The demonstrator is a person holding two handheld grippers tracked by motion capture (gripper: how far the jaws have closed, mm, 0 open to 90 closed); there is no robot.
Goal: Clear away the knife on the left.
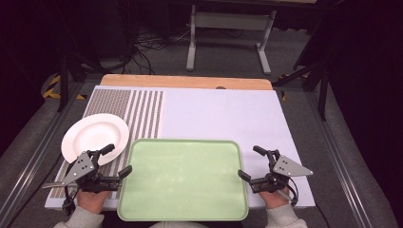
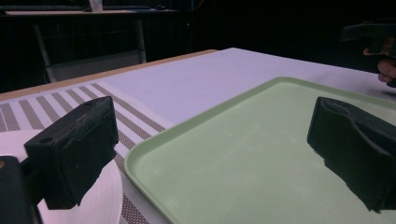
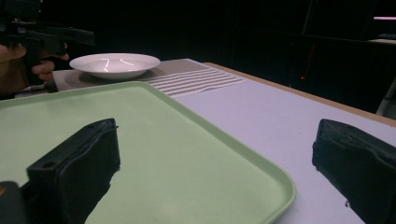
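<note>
We record a counter (image 1: pixel 218 114) covered with a white sheet, its far wooden edge exposed at 12 o'clock. A striped mat (image 1: pixel 138 111) occupies the 10 o'clock area of the high view. A white plate (image 1: pixel 95 135) sits on that mat, empty, its near rim lying under the left gripper's far finger. A light green tray (image 1: pixel 183 178) lies at the near centre of the counter, at 6 o'clock, flat and empty; its left rim overlaps the mat's edge and stands just beside the plate without clear contact.

Beyond the far edge we note a grey metal frame (image 1: pixel 230 33) on the floor and loose cables (image 1: pixel 142 50) at 11 o'clock. Dark rails border the counter on both sides.

Open room: the white sheet from the centre out to 2 o'clock is bare, and the tray floor is unobstructed.

The left gripper (image 1: pixel 116 161) sits at 8 o'clock, fingers spread wide apart and grasping nothing; in the left gripper view one finger (image 2: pixel 70 149) hangs over the plate rim and the other (image 2: pixel 355 149) over the tray. The right gripper (image 1: pixel 252 164) sits at 4 o'clock, fingers likewise released, straddling the tray's right rim: one finger (image 3: pixel 74 172) above the tray floor, the other (image 3: pixel 357 168) above the bare sheet. We cannot tell whether any finger touches the surface.
</note>
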